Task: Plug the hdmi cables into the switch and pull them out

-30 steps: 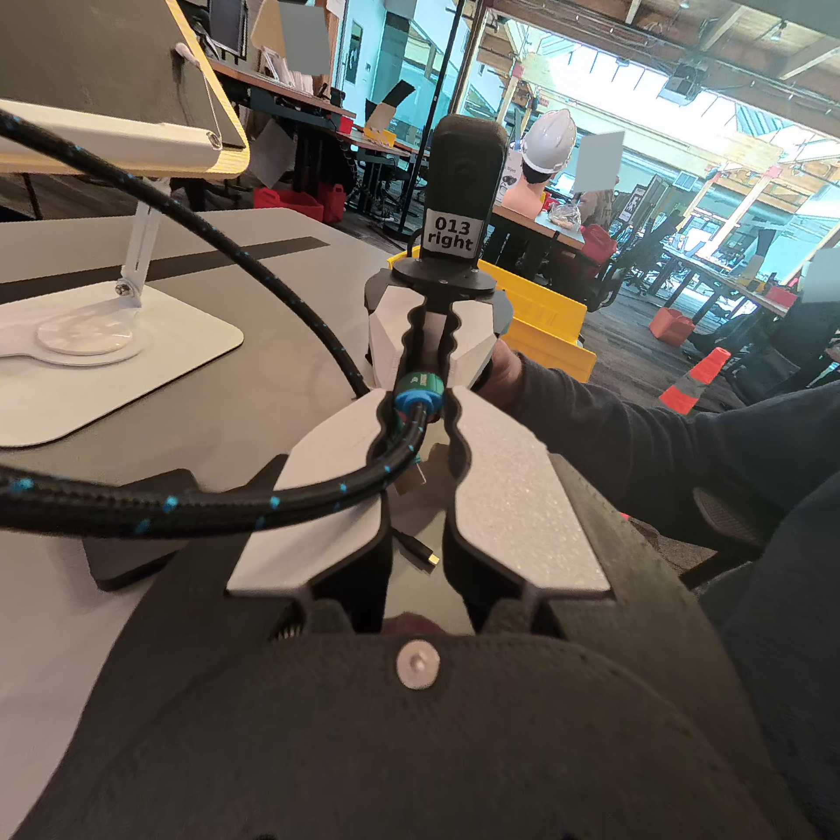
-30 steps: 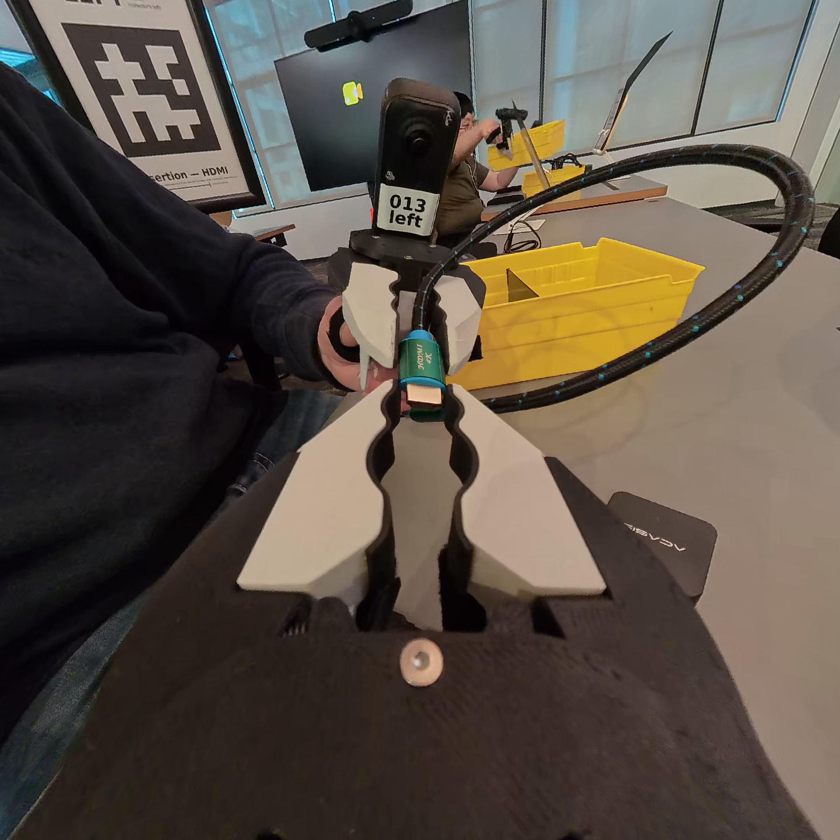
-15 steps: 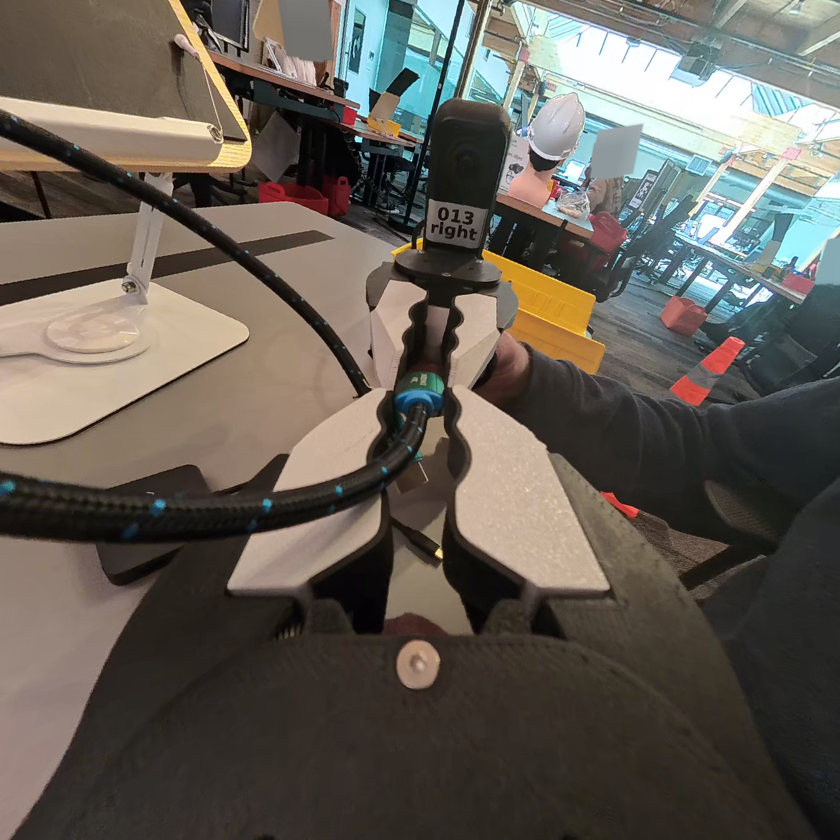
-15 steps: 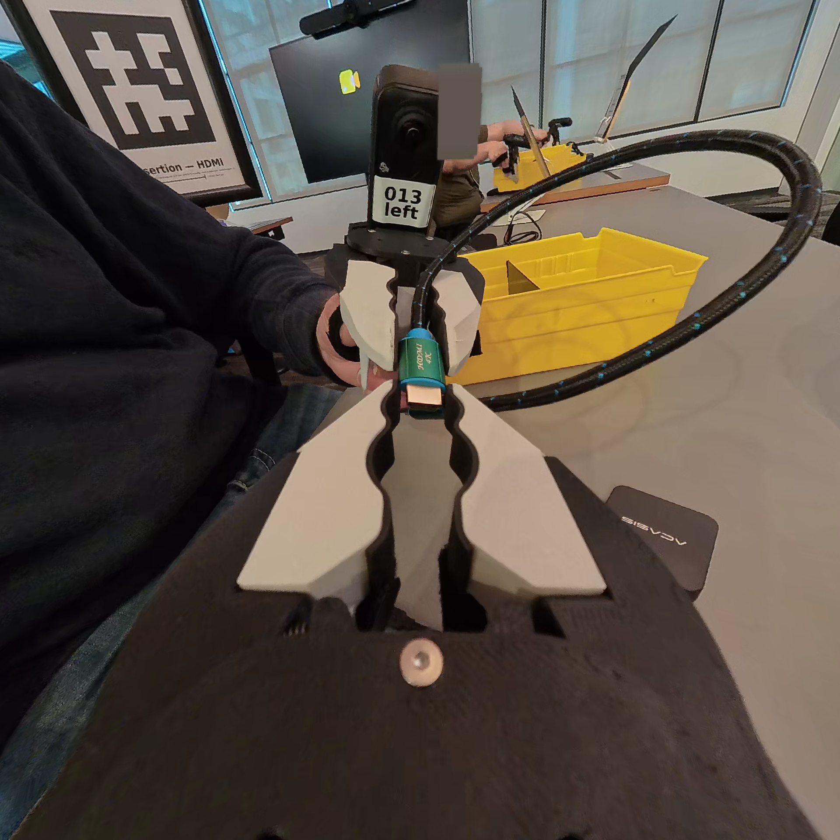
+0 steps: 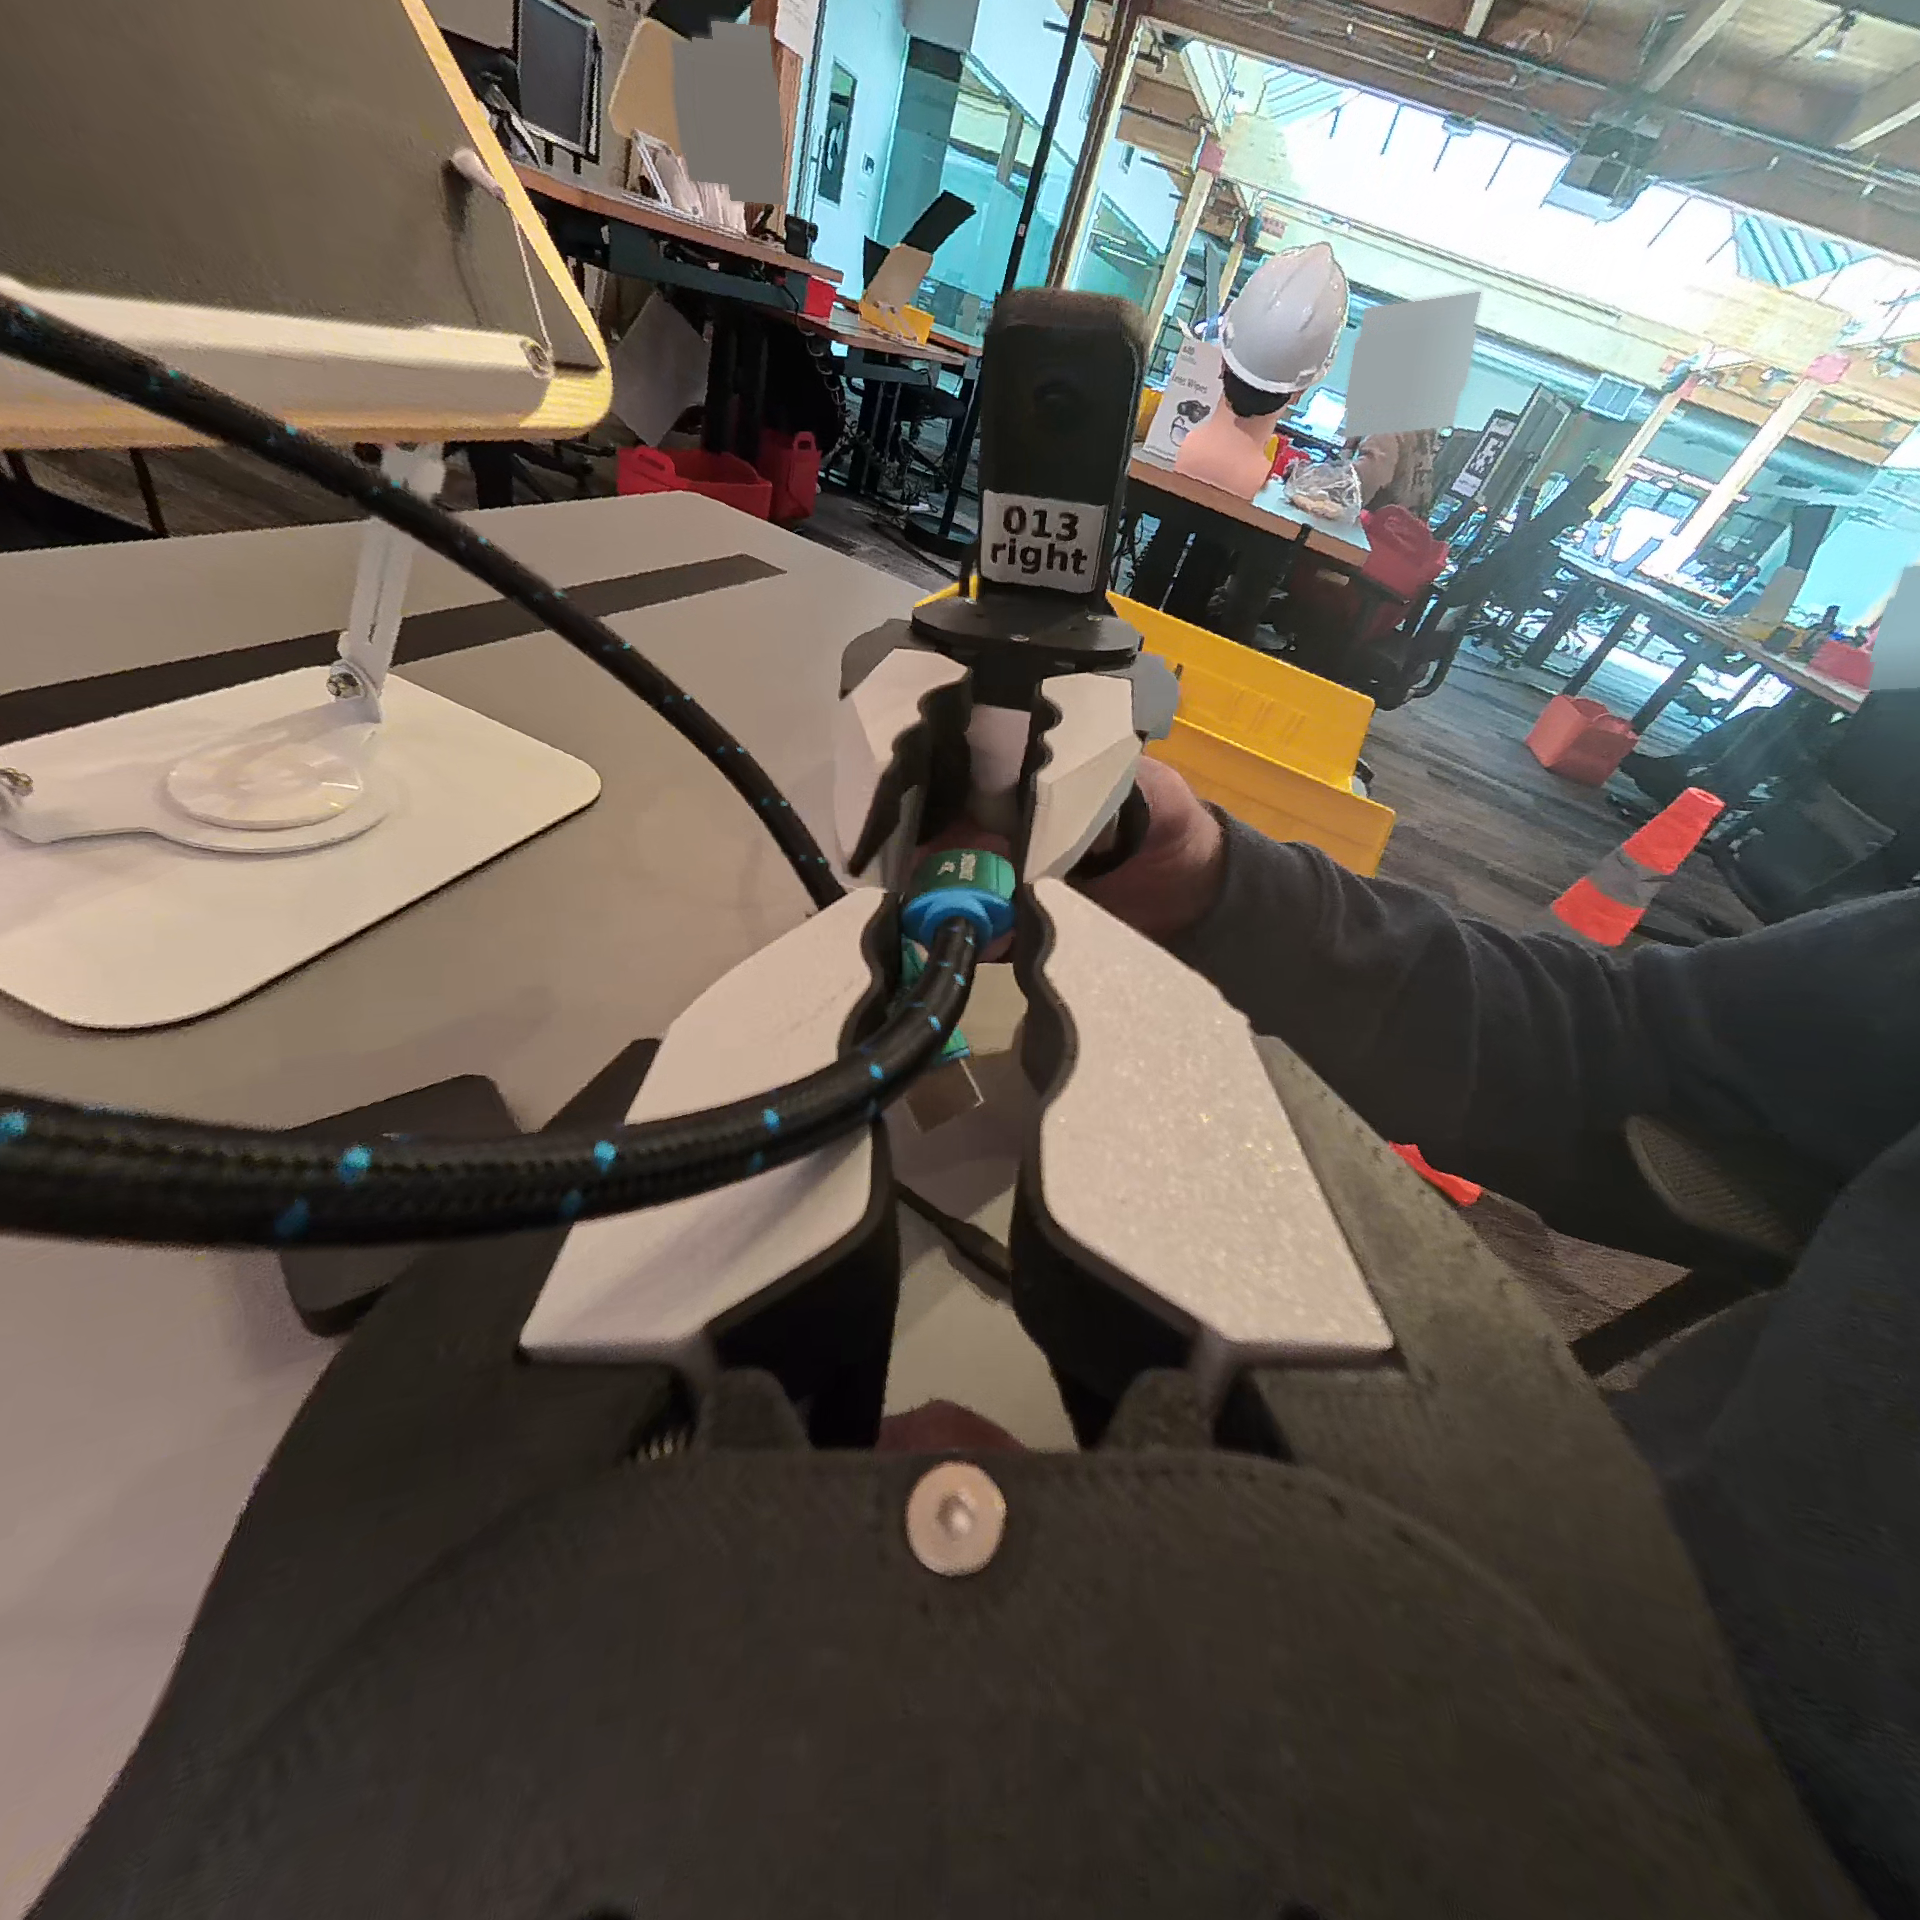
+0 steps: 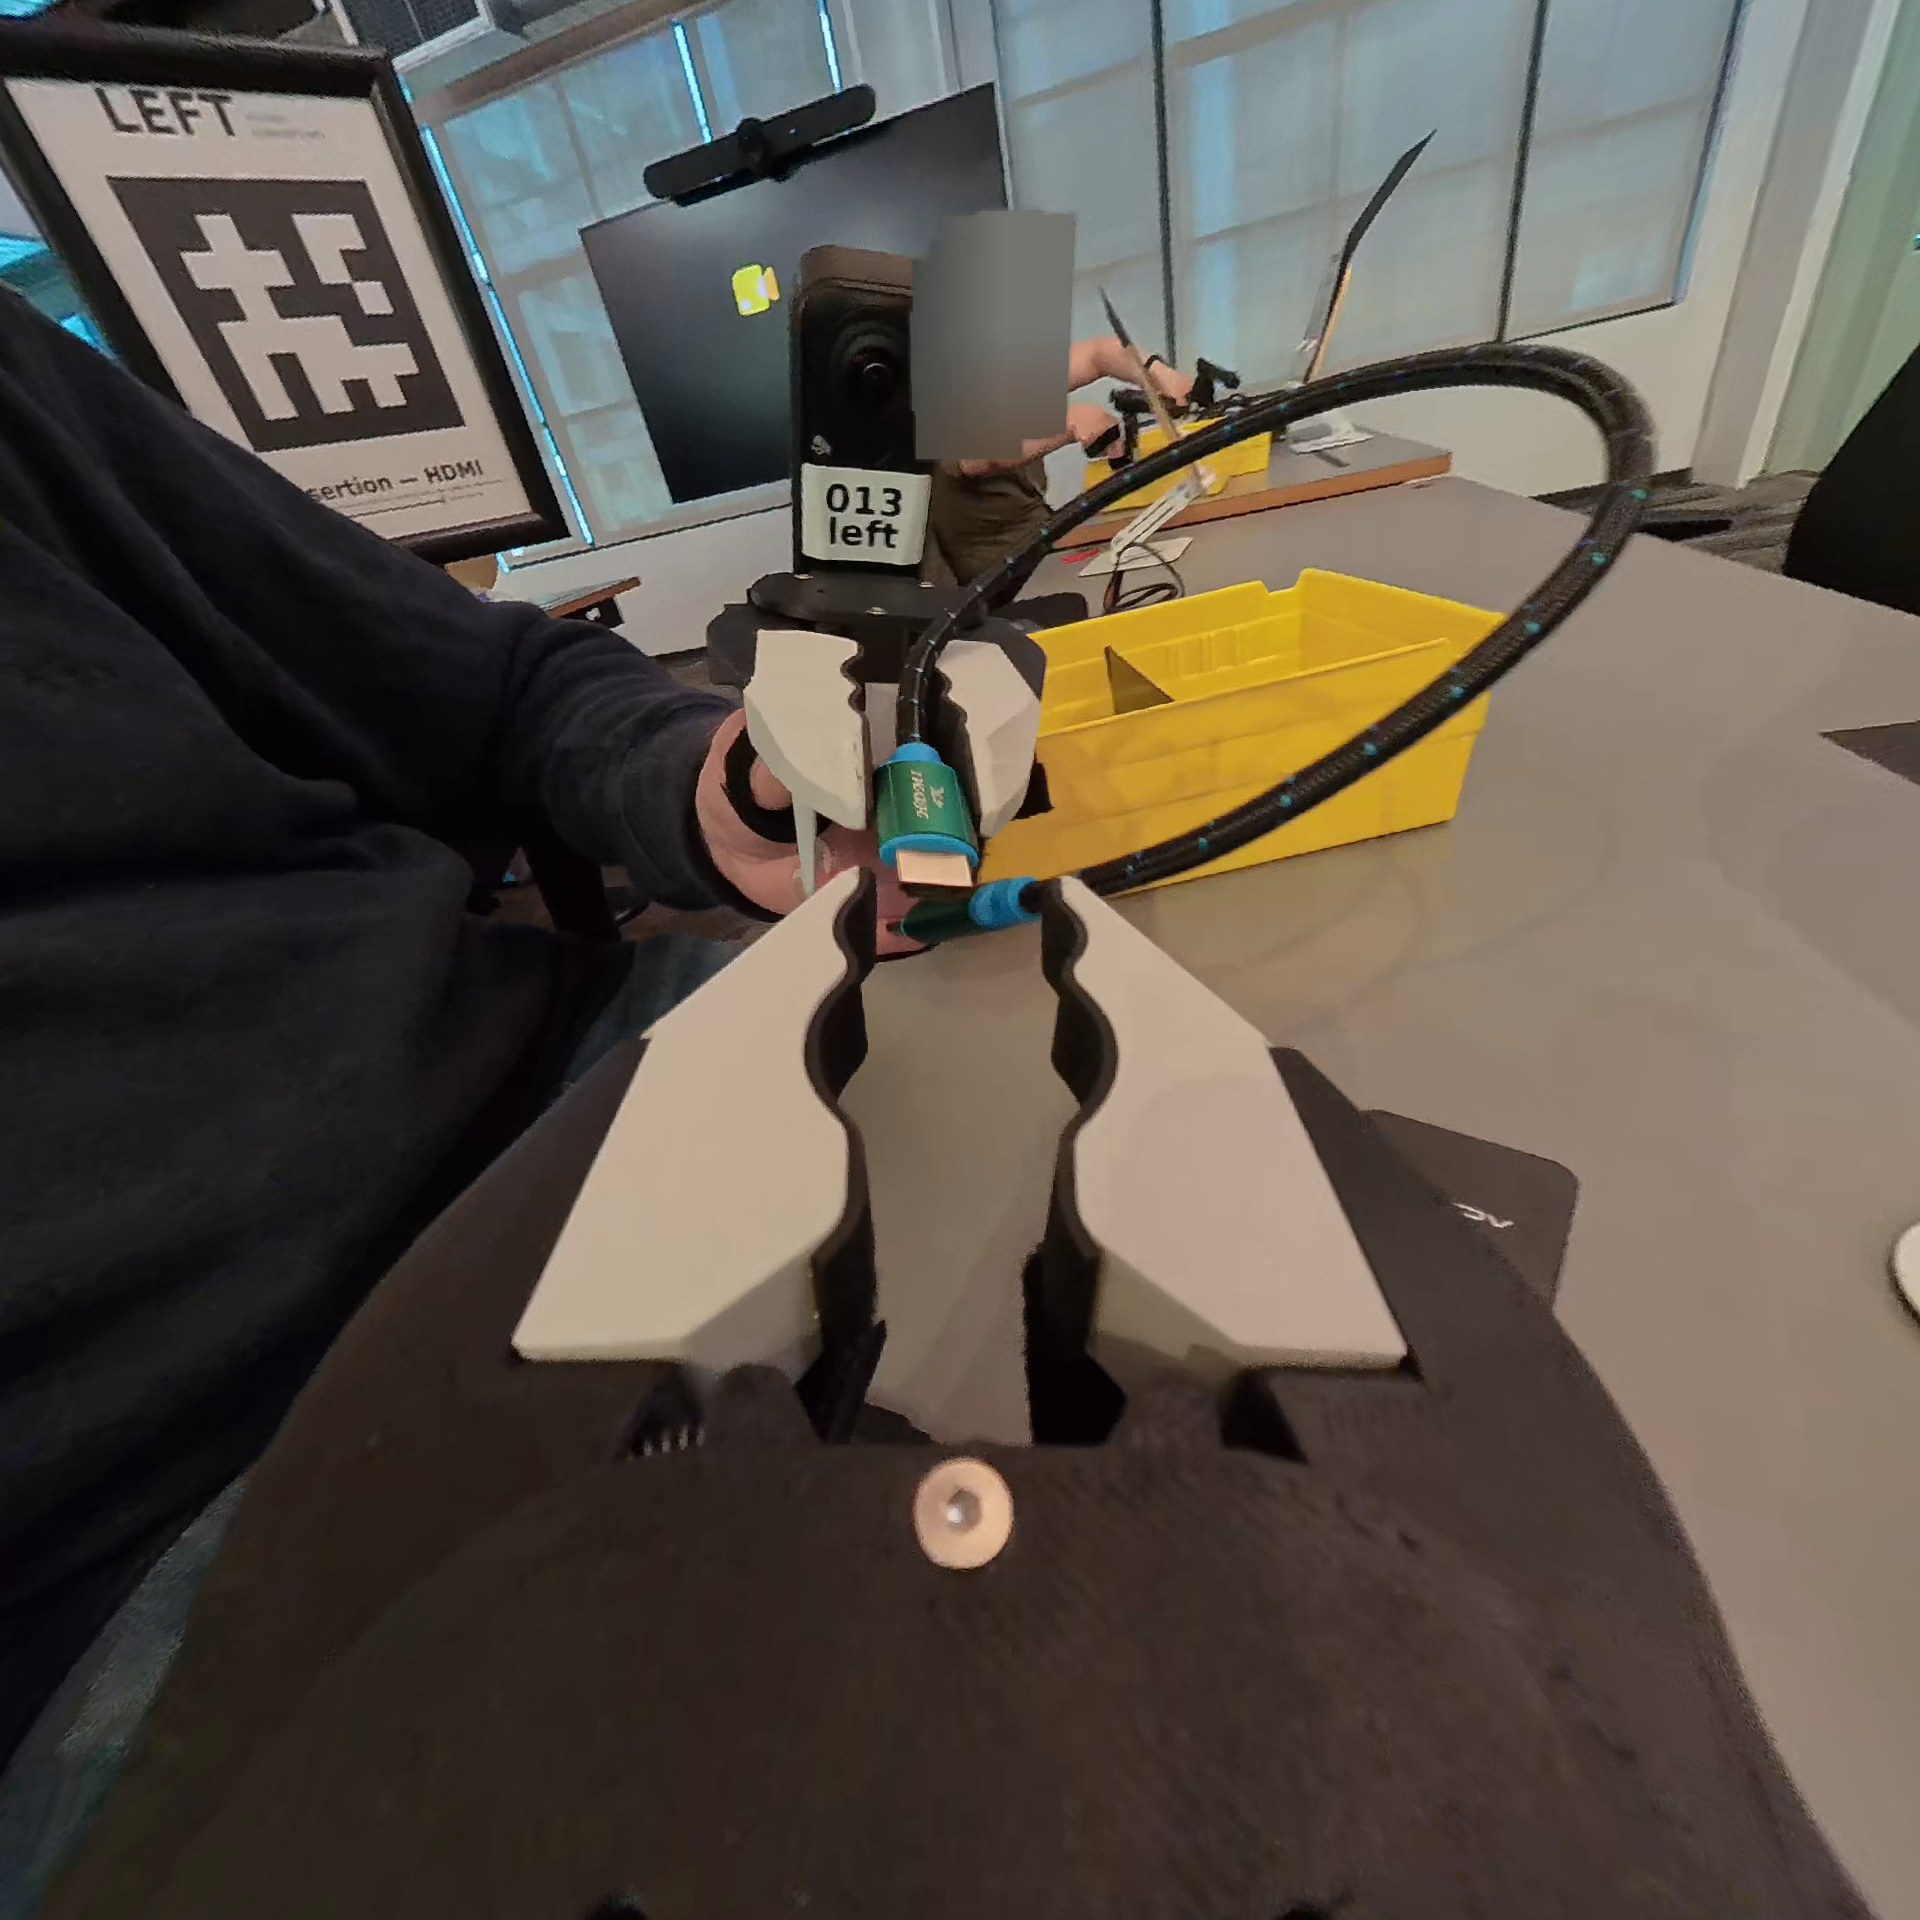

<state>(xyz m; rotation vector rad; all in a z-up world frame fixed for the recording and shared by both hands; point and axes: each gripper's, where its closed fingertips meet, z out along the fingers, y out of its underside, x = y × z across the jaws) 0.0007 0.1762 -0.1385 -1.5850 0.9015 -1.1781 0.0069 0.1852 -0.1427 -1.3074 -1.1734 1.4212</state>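
Step in hand: pre-insertion. Nothing is plugged in, and both grippers are in the air over the table (image 6: 1558,987), facing each other tip to tip.

The left gripper (image 5: 951,914) is clamped on the green hdmi plug (image 6: 923,808). Its gold tip points away from the left gripper, towards the right one. The braided cable (image 6: 1600,582) runs back out of those fingers, arcs high over the yellow bin (image 6: 1299,727) and loops round to its other end.

That end is a second green plug (image 6: 977,909) with a blue collar. It lies crosswise just past the tips of the right gripper (image 6: 956,899) and hangs under the left one. The right gripper's fingers stand apart and grip nothing. I can't tell if the second plug touches them.

The switch (image 6: 1496,1195) is the flat black box on the table, below and to the right of the right gripper and partly hidden by its body. The held plug is up and well apart from the switch. The bin is beyond the switch. I can't see the switch's ports from here.

Next, as I judge it:
- Bring the held plug down to port height at the switch.
- Turn the gold tip square to a socket.
- Use the free right gripper to steady the box or take the loose plug.
- Watch the stiff loop, since it may twist the plug off line or drag the light box.
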